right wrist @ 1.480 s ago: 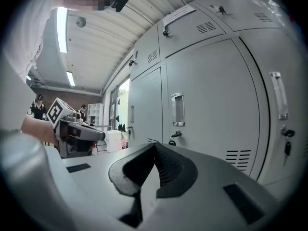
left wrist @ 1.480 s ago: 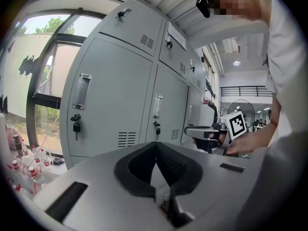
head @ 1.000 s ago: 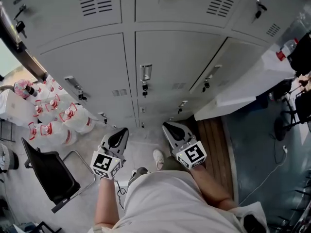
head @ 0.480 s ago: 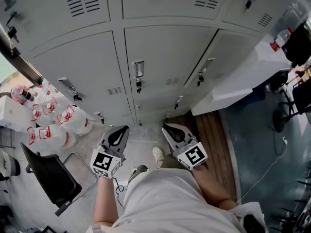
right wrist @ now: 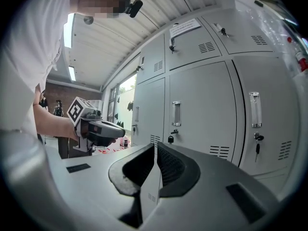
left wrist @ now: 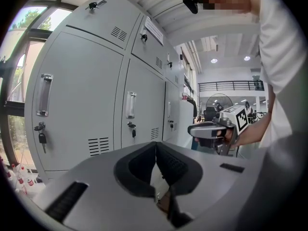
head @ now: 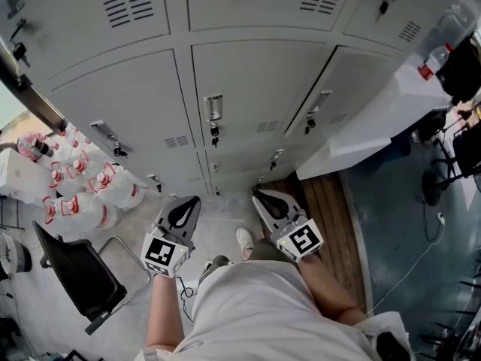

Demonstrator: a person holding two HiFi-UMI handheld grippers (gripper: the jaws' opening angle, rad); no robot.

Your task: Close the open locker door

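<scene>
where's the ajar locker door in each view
Head view: ajar locker door, upper right of centre.
Left gripper view: third door along, mid-frame.
Right gripper view: far right door.
Shared landmark: the middle locker's handle, on the door to its left.

Bottles L of lockers; chair before bottles (nearer cam).

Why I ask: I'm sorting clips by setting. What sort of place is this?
Probably a workplace locker area: rows of grey metal lockers with keys hanging in their locks, shrink-wrapped packs of bottled water stacked beside them, and a white desk alongside.
</scene>
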